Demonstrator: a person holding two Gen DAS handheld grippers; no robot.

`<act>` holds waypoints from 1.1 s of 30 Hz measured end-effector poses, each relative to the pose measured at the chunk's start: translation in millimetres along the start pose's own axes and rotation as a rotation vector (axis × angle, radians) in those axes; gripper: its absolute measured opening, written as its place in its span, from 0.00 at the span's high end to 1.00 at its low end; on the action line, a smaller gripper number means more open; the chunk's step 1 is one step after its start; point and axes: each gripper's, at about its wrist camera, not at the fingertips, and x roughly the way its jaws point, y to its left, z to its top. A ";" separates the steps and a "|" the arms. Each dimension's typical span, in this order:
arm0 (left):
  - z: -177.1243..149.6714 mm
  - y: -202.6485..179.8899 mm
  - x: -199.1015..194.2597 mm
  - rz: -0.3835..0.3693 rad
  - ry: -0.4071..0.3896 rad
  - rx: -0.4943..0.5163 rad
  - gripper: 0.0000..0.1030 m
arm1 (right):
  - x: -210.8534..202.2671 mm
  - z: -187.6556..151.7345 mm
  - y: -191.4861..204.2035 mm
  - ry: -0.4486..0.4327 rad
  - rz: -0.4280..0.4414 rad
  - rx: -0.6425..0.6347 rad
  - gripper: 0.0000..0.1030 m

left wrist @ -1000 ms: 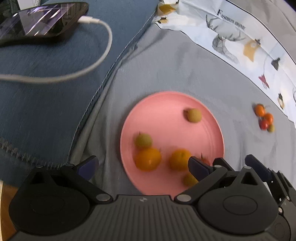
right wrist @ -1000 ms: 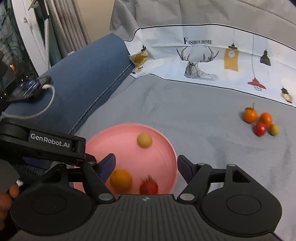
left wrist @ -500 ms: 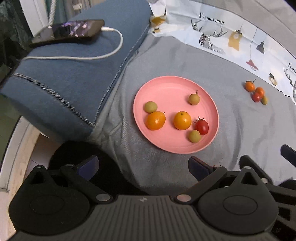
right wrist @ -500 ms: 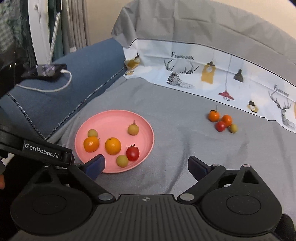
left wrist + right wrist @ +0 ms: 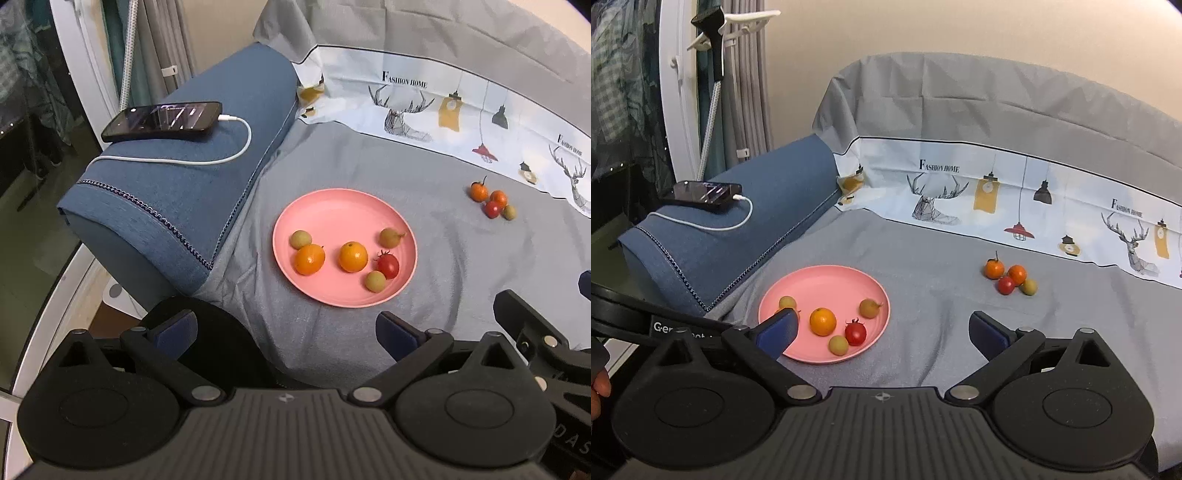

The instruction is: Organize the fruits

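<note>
A pink plate (image 5: 332, 206) (image 5: 827, 284) lies on the grey sofa cover and holds several small fruits: two oranges (image 5: 352, 256), a red tomato (image 5: 388, 265) and three yellow-green fruits. A cluster of small fruits (image 5: 491, 201) (image 5: 1010, 277) lies loose on the cover to the plate's right: two orange, one red, one green. My left gripper (image 5: 286, 330) is open and empty, pulled back near the sofa's front edge. My right gripper (image 5: 882, 332) is open and empty, back from the plate, its left finger overlapping the plate's left side in view.
A blue armrest (image 5: 177, 184) stands left of the plate with a phone (image 5: 162, 120) and white charging cable on it. A printed white cloth (image 5: 997, 195) runs along the sofa back. Curtains and a white frame are at far left.
Both grippers have drawn back and up from the plate, so plate and fruits look smaller and farther. The fruits have not moved. Both grippers stay open.
</note>
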 end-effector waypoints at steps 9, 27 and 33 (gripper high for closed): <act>-5.6 -2.9 -17.4 0.008 -0.042 0.021 0.00 | -11.8 0.2 -2.2 -0.020 -0.002 0.017 0.03; -6.9 4.1 -19.5 0.007 -0.045 0.006 0.00 | -14.4 -1.4 1.4 -0.015 0.001 0.014 0.03; -6.5 4.8 -16.1 0.005 -0.036 0.004 0.00 | -9.9 -1.9 2.3 0.001 0.003 0.014 0.03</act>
